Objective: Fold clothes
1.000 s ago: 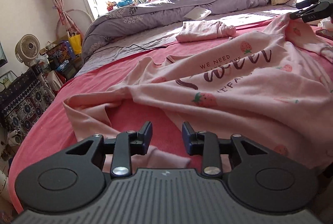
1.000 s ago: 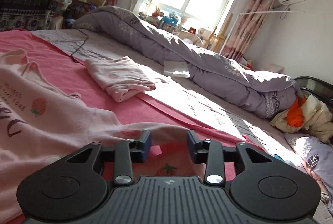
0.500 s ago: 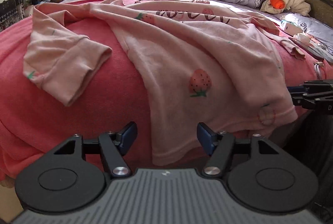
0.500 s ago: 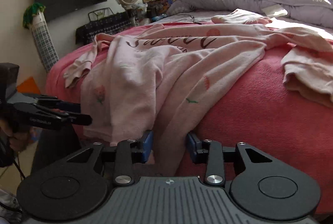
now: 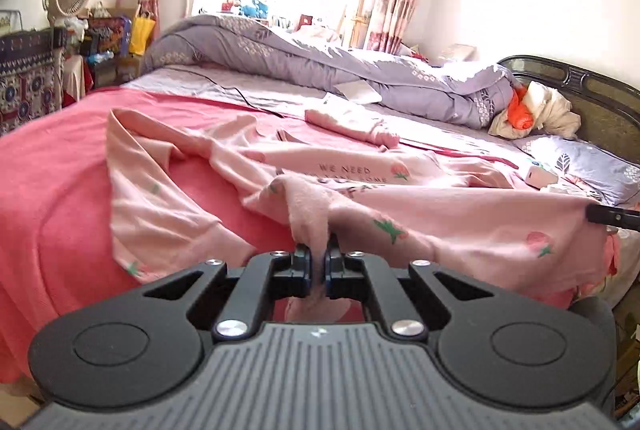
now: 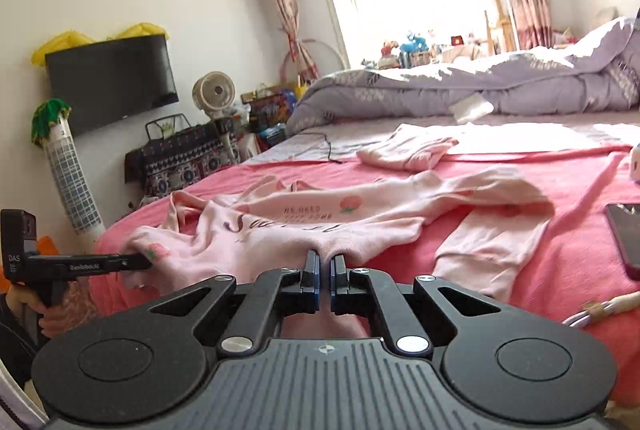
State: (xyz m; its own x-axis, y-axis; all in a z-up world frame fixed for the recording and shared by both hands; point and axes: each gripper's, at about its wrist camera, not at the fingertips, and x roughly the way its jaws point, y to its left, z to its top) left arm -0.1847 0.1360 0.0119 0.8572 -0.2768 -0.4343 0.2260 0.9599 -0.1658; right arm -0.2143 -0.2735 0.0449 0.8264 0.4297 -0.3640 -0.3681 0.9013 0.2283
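Observation:
A pink long-sleeved shirt (image 5: 460, 214) with strawberry prints and lettering lies spread and rumpled on the red blanket (image 5: 52, 190). My left gripper (image 5: 318, 262) is closing tight on the shirt's near edge, and cloth is pinched between its pads. In the right wrist view my right gripper (image 6: 325, 264) is likewise clamped on a bunched part of the shirt (image 6: 280, 230). The left gripper (image 6: 140, 262) shows there at the left, gripping another spot on the same edge. The right gripper's tip (image 5: 596, 214) shows at the right edge of the left wrist view.
A folded pink garment (image 5: 352, 122) lies farther back on the bed, before a rolled grey-purple duvet (image 5: 320, 58). A phone (image 6: 626, 234) and a cable lie on the blanket at the right. A fan, a television and cluttered furniture stand along the left wall.
Both grippers were open by the shirt's hem half a second ago. Now both are shut on the cloth, and the hem is lifted and bunched toward me.

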